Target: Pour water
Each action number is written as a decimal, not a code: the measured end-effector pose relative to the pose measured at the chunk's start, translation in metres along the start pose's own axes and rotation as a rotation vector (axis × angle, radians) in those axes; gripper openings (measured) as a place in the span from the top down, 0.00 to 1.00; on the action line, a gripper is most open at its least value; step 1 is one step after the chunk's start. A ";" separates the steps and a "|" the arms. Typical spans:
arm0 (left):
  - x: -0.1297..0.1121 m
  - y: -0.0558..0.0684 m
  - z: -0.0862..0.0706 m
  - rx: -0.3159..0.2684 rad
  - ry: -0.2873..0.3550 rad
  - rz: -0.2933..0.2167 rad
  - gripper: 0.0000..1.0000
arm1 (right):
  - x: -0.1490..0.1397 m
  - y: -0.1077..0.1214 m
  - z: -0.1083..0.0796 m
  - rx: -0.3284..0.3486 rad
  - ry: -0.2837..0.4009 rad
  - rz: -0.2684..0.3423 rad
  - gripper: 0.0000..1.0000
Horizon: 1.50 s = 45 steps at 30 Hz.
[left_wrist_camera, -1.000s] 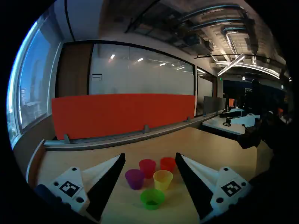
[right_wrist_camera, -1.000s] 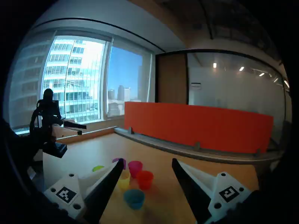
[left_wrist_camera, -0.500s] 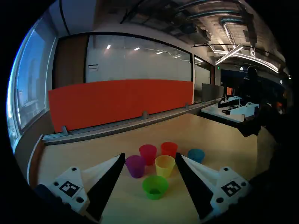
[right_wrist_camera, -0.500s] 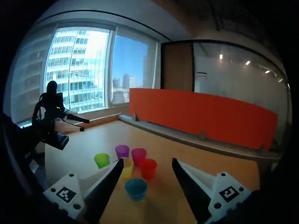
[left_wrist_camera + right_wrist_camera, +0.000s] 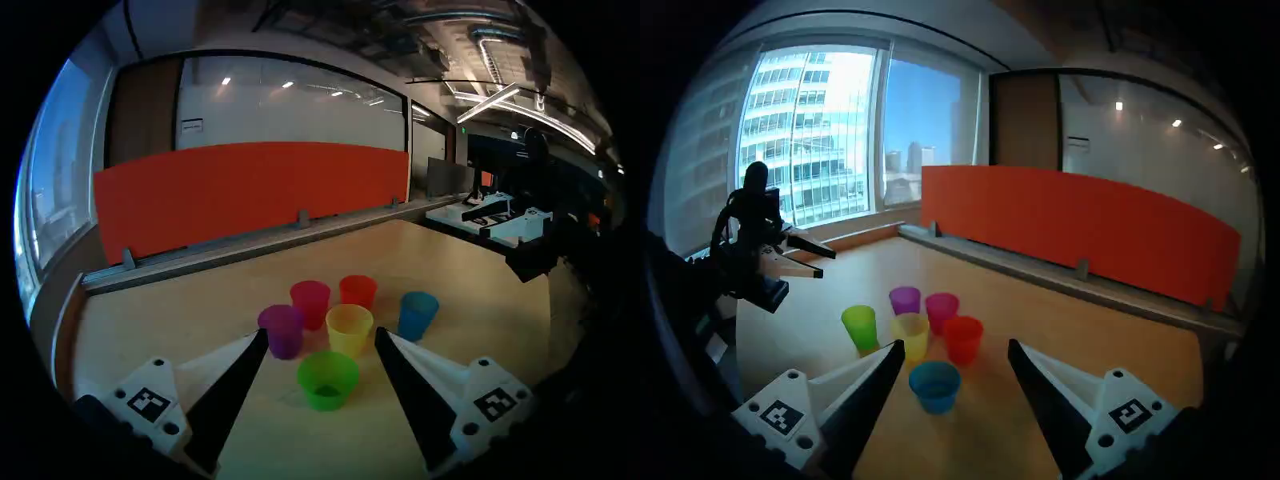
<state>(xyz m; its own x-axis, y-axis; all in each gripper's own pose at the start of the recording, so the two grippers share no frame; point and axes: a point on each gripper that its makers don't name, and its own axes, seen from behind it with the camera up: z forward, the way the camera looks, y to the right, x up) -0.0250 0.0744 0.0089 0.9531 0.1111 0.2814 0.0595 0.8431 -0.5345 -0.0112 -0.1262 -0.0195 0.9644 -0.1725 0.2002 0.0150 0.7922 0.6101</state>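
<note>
Cups (image 5: 349,329) higher now; green cup (image 5: 328,381) between gaping left claw (image 5: 319,330), blue cup (image 5: 934,386) between gaping right claw (image 5: 955,342)

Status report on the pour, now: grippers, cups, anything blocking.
Left gripper open, empty. Right gripper open, empty. Green cup upright nearest left, blue cup nearest right, both on table. Nothing blocking either.

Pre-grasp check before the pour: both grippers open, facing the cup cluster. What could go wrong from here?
1. The yellow cup sits tight among the purple cup, pink cup and red cup; the open left gripper may knock neighbours reaching past the green cup.
2. The right gripper faces the blue cup from another side of the cluster; the grippers could collide.
3. I cannot tell which cup holds water; a tilt may spill.
</note>
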 end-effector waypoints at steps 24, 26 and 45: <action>-0.058 0.005 0.024 -0.047 -0.116 -0.012 0.00 | -0.058 -0.011 0.030 0.039 -0.106 0.020 0.00; -0.062 0.007 0.025 -0.055 -0.126 -0.009 0.00 | -0.062 -0.012 0.033 0.041 -0.113 0.018 0.00; -0.103 0.009 0.036 -0.087 -0.246 0.017 0.01 | -0.095 -0.019 0.055 0.070 -0.177 0.033 0.00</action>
<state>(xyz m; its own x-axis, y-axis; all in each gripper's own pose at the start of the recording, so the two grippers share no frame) -0.1335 0.0895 0.0036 0.8541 0.2587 0.4513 0.0792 0.7928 -0.6043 -0.1172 -0.1568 -0.0077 0.9024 -0.2522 0.3494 -0.0405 0.7576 0.6514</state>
